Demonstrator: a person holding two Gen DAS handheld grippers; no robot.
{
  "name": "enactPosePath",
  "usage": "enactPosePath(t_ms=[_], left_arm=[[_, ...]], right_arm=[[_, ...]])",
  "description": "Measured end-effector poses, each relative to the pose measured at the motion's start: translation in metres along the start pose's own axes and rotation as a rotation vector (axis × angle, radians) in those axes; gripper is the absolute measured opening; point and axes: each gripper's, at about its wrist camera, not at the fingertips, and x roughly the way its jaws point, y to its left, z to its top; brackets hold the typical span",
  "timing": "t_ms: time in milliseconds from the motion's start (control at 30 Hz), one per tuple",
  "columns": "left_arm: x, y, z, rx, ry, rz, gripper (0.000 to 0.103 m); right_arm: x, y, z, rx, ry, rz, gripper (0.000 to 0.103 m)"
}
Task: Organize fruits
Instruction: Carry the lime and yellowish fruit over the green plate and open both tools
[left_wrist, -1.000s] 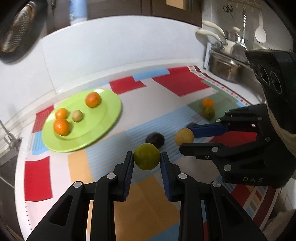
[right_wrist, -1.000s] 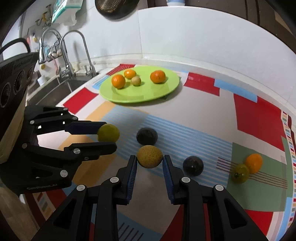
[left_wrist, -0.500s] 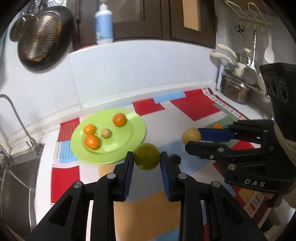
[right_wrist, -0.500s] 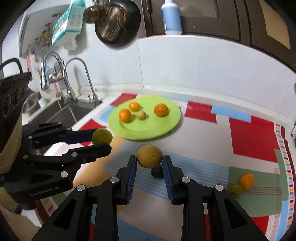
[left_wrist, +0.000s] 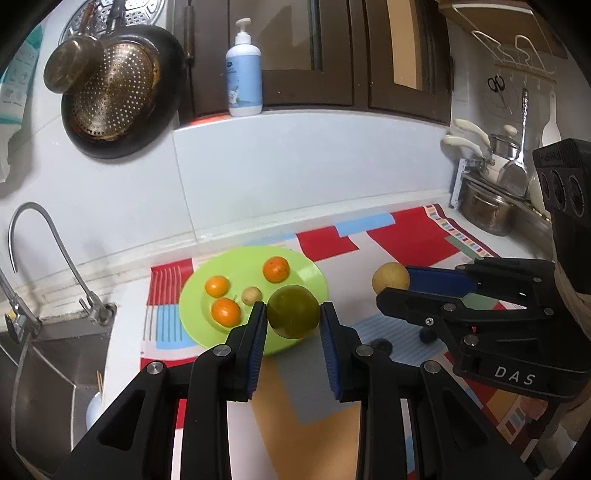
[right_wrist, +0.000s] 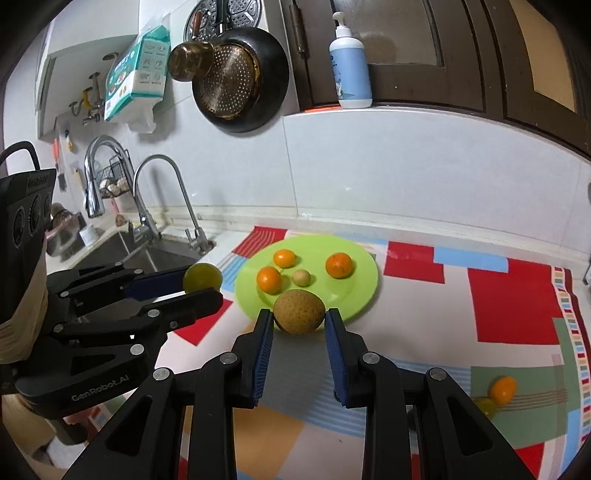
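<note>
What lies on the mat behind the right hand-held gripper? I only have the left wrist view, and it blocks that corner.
Observer: An orange fruit lies on the green patch of the mat, near its right edge.
Operator: Anything beside it?
Observer: A yellow-green fruit sits right next to it, partly hidden by a finger of the right hand-held gripper.
Operator: Is that hand-held gripper's own fruit held squarely?
Observer: Yes, the speckled tan fruit sits between both pads, with the green plate just beyond it.
</note>
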Motion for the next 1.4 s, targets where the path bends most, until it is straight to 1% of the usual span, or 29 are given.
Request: enactPosePath(t_ms=[200, 567, 833, 1033, 1400], left_arm=[[0.005, 0.016, 0.01, -0.008, -0.008, -0.013, 0.029], [0.03, 0.049, 0.03, -0.013, 0.0, -0.015, 0.029], [0.058, 0.075, 0.043, -0.051, 0.032, -0.026, 0.029], [0.083, 0.085, 0.048, -0.044, 0.06, -0.02, 0.029], [0.13, 0.104, 0.05, -0.061, 0.118, -0.022, 0.029]], right_arm=[[0.009, 0.004, 0.014, 0.012, -0.005, 0.003, 0.03], [0.036, 0.008, 0.05, 0.017, -0.017, -0.037, 0.03], [0.068, 0.011, 0.073, 0.009, 0.012, -0.039, 0.03], [0.095, 0.008, 0.086, 0.008, 0.046, -0.031, 0.03], [0.143, -0.009, 0.094, 0.01, 0.115, -0.042, 0.03]])
